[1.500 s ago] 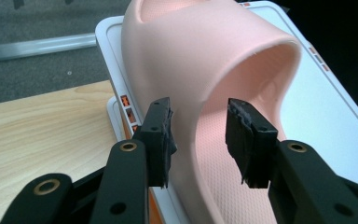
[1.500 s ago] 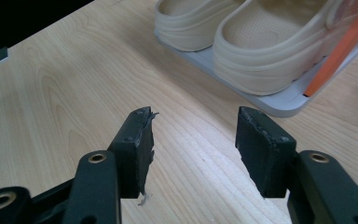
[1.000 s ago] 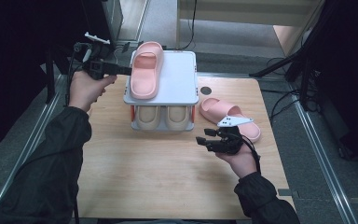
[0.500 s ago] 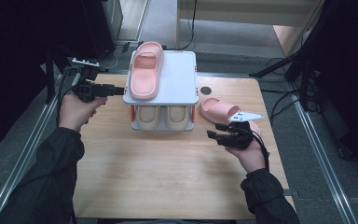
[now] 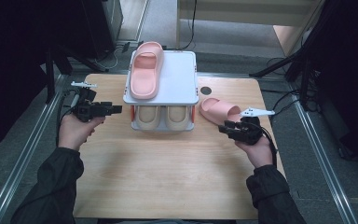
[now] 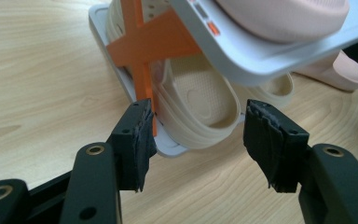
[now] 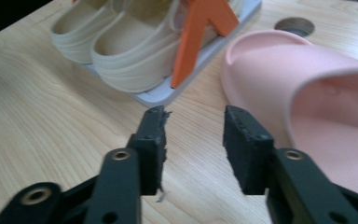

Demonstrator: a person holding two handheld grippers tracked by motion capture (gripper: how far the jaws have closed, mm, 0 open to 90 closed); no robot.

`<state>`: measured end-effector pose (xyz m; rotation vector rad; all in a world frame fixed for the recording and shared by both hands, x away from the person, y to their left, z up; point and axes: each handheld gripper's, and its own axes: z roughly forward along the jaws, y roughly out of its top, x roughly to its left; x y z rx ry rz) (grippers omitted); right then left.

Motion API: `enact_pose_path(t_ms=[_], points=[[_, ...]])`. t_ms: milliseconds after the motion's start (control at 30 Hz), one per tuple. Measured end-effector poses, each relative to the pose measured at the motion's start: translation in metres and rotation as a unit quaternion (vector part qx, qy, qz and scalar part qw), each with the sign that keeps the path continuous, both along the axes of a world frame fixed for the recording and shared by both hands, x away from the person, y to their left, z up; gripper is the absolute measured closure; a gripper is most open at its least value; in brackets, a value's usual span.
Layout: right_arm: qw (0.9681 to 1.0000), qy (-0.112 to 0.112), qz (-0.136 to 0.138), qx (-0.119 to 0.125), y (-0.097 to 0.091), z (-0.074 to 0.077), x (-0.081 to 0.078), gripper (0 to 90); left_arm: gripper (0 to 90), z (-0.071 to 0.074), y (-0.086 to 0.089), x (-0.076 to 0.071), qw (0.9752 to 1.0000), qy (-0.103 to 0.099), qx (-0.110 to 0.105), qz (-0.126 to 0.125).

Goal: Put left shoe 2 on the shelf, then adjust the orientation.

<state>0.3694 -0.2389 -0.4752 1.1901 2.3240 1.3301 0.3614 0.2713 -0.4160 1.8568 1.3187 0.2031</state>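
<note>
one soft pink rubber slide sandal (image 5: 145, 71) had been laid on top of the white two-tier shoe rack (image 5: 186, 84), its mate (image 5: 219, 110) left on the wooden table (image 5: 168, 172) just beside the right claw (image 5: 227, 129), whose empty jaws had just been narrowing, presumably for a grasp; the left claw (image 5: 114, 109) was held wide and empty.

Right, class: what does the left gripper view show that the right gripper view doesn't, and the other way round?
Left gripper view: the white plastic rack's upper shelf, with a pink foam slipper lying on it. Right gripper view: the round hole in the light wooden table. Both: the pair of cream slippers on the lower shelf, an orange plastic brace, and the second pink slipper lying on the table beside the rack.
</note>
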Motion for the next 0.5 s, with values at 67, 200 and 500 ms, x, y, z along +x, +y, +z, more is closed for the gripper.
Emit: enact_pose_path(t_ms=[67,200,500], points=[[0.9998,0.01,-0.017,0.008,-0.005,0.001,0.001,72.6,42.9,-0.004,-0.001,-0.003,1.0,-0.001,0.0,0.001],[0.9993,-0.009,-0.034,0.01,-0.014,0.005,0.002,85.1,42.9,-0.011,-0.004,-0.008,1.0,-0.004,0.002,-0.003],[0.998,-0.003,-0.063,0.002,-0.034,-0.003,0.016,90.0,42.8,-0.029,-0.006,-0.024,0.9999,-0.014,0.004,-0.005]])
